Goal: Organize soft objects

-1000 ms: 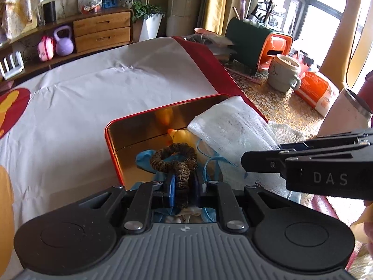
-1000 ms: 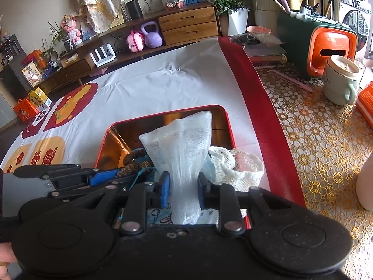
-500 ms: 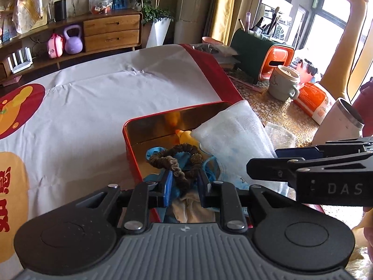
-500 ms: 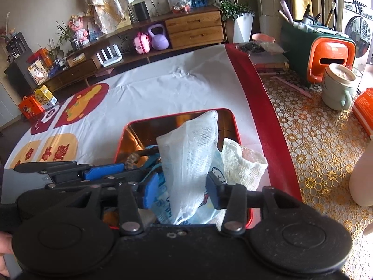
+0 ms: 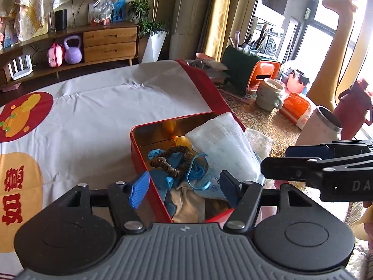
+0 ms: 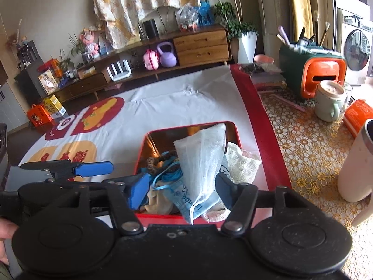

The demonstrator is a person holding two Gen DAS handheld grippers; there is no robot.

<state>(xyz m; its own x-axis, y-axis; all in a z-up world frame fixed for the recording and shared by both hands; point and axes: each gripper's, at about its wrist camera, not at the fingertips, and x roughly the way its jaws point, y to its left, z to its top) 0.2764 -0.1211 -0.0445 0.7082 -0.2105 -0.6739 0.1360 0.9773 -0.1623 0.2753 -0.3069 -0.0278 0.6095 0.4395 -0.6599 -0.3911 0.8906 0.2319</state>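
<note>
The white cloth (image 5: 100,107) is spread under the red tin (image 6: 144,149), where the gauze bag (image 6: 200,158) and hair tie (image 5: 173,163) are seen lying. Both have been let go: the left gripper (image 5: 184,187) and right gripper (image 6: 183,190), jaws just opened, are empty. Release seems finished; next, another loose soft item must be found.
</note>
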